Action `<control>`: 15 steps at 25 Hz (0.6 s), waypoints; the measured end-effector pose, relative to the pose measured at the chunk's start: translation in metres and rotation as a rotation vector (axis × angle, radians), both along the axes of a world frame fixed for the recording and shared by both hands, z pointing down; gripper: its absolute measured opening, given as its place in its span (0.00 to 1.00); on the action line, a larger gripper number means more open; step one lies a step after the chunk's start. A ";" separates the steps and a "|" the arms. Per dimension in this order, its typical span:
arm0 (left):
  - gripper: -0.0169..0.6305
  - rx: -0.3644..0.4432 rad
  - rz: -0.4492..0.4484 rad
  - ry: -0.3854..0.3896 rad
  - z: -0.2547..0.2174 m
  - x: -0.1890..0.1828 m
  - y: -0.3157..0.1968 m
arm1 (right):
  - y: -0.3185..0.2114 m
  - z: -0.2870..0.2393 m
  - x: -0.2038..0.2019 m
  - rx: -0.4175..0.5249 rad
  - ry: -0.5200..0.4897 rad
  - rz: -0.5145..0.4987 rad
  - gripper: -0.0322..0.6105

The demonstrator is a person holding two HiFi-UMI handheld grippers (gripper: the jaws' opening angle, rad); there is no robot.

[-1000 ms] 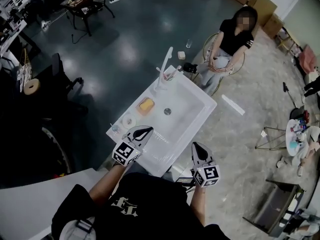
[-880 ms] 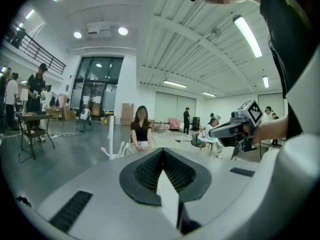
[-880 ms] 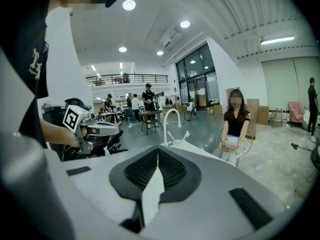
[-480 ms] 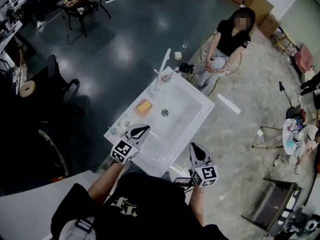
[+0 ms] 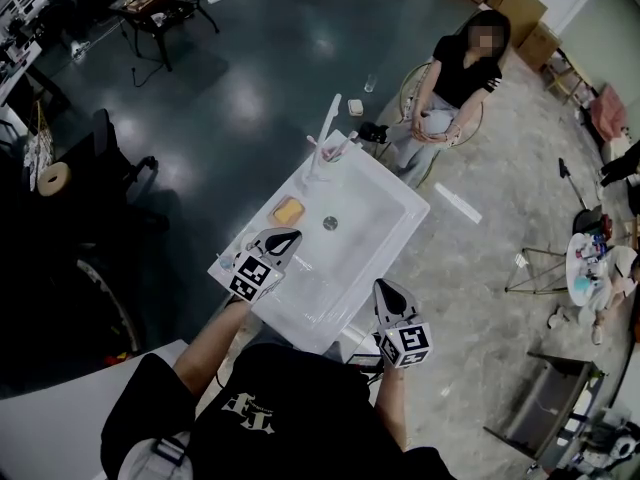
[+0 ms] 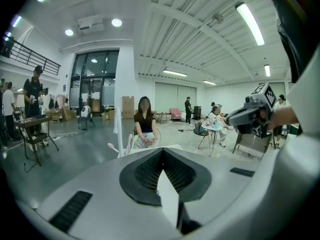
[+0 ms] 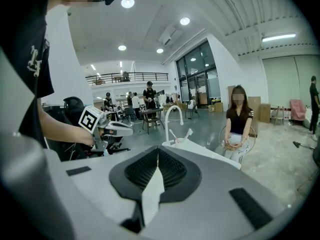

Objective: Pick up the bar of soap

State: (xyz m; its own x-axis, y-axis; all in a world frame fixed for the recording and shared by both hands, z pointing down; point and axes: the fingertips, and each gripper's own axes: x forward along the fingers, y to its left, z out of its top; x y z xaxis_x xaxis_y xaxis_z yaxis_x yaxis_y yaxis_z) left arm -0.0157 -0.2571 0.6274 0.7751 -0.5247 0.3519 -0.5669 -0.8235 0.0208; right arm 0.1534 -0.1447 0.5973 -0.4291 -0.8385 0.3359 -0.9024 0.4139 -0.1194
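- One bar of soap (image 5: 289, 210), orange-yellow, lies flat on the left ledge of the white sink (image 5: 385, 196), about halfway along that side and just beside the basin's edge. Whether a dish sits under it is too small to tell.
- Both grippers hang at the near end of the sink. The left gripper (image 5: 284, 239) is over the sink's near left corner, near the soap but not touching it. The right gripper (image 5: 385, 292) is at the sink's near right edge, well apart from the soap.
- Both pairs of jaws are pressed together with nothing between the pads, as each gripper view shows. Either pair would have to spread before it could take anything.
- My judgement is that the soap is light, solid and stiff, a block that will not give under the pads.
- Its smooth, rounded faces look slippery, more so if wet, though no wetness can be made out.
- The best hold looks to be across the short width at mid-length, pads flat on the two long side faces and low toward the ledge.
- A moderate squeeze seems wise, since a hard pinch on rounded edges could shoot it out into the basin toward the drain (image 5: 330, 223).
- The faucet (image 5: 328, 128) and toothbrushes (image 5: 342, 148) stand at the sink's far end, well apart from the soap.
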 end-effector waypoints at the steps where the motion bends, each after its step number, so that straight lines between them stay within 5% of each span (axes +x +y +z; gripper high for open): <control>1: 0.04 -0.001 0.001 -0.014 0.005 0.000 -0.006 | -0.002 0.003 -0.001 0.001 -0.003 -0.002 0.06; 15: 0.04 -0.097 0.036 -0.236 0.075 -0.001 -0.064 | -0.029 0.040 -0.022 -0.038 -0.004 -0.050 0.06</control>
